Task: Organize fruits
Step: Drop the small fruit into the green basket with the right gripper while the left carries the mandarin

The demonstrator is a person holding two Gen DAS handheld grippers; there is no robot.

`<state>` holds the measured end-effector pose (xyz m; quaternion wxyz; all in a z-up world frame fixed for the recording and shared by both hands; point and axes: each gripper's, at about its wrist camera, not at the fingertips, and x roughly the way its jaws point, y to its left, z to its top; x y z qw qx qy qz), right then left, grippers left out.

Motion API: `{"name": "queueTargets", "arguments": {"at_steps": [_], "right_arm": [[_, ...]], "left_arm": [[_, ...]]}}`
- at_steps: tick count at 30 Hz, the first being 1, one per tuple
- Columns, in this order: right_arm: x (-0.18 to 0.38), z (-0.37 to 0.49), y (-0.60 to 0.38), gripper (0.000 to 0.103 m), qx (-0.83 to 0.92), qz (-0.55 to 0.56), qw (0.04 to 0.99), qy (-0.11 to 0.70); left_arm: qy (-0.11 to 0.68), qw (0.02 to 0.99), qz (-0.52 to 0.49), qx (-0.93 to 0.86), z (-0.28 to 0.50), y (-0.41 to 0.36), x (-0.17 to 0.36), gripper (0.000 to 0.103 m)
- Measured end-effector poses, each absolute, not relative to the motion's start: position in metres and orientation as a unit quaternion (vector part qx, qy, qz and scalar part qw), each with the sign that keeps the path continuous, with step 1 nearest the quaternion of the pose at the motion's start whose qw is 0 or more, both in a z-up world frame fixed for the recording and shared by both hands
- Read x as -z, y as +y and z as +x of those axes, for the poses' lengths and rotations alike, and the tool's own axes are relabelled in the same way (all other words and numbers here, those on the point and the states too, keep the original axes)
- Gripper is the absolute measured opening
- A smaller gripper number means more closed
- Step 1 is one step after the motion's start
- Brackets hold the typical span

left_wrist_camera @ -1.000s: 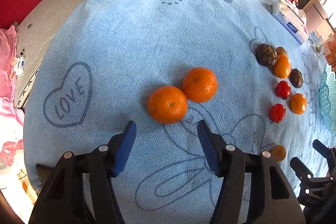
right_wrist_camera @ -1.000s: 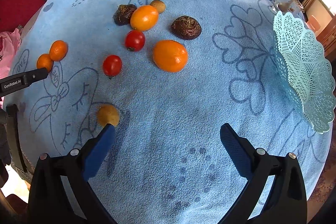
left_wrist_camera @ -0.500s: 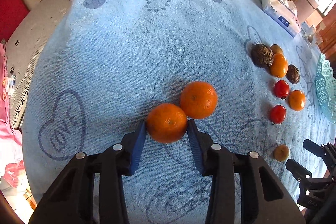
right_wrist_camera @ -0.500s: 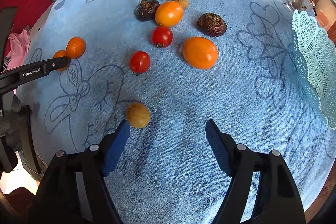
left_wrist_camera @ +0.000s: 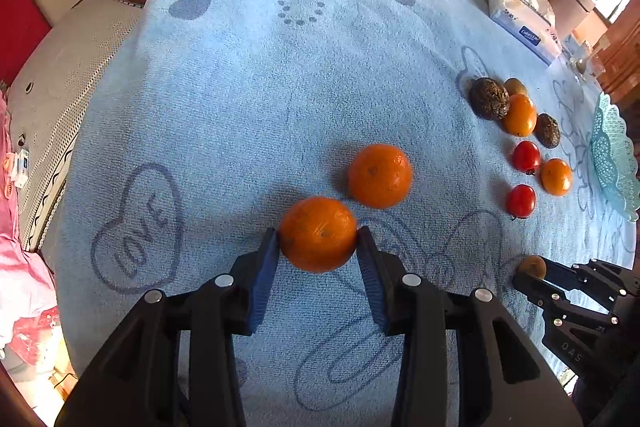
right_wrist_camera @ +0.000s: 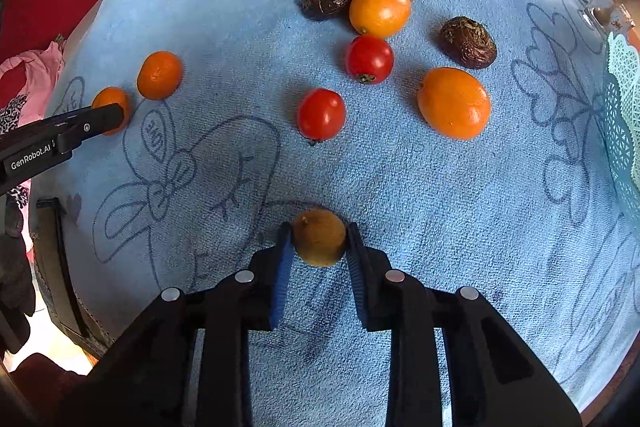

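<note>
My left claw [left_wrist_camera: 318, 247] clamps a mandarin [left_wrist_camera: 318, 234] on the table [left_wrist_camera: 280, 87], my right claw [right_wrist_camera: 319, 247] pinches a kiwi [right_wrist_camera: 319, 237]; gentle squeeze, lift both straight, then carry toward the basket [right_wrist_camera: 622, 107]

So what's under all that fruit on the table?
A light blue towel printed with hearts and cartoon figures lies under every fruit, including the mandarin and small brown fruit being gripped. The table beneath is covered, so unseen.
</note>
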<state>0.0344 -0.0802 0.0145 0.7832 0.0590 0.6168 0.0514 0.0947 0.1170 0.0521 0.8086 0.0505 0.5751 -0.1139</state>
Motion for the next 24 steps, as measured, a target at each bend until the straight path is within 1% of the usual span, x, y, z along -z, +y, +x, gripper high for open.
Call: {"name": "queueTargets", "arguments": {"at_steps": [4, 11, 24], "right_arm": [[-0.019, 0.032, -0.085, 0.027, -0.050, 0.061, 0.788, 0.611], [-0.039, 0.016, -0.129, 0.027, -0.014, 0.093, 0.799, 0.594], [-0.084, -0.017, -0.270, 0.027, 0.108, 0.184, 0.822, 0.527]], "left_arm": [[0.576, 0.808, 0.047, 0.116, 0.093, 0.116, -0.054, 0.040], [0.568, 0.812, 0.044, 0.129, 0.083, 0.095, -0.064, 0.040], [0.562, 0.810, 0.053, 0.160, 0.056, 0.030, -0.082, 0.040]]}}
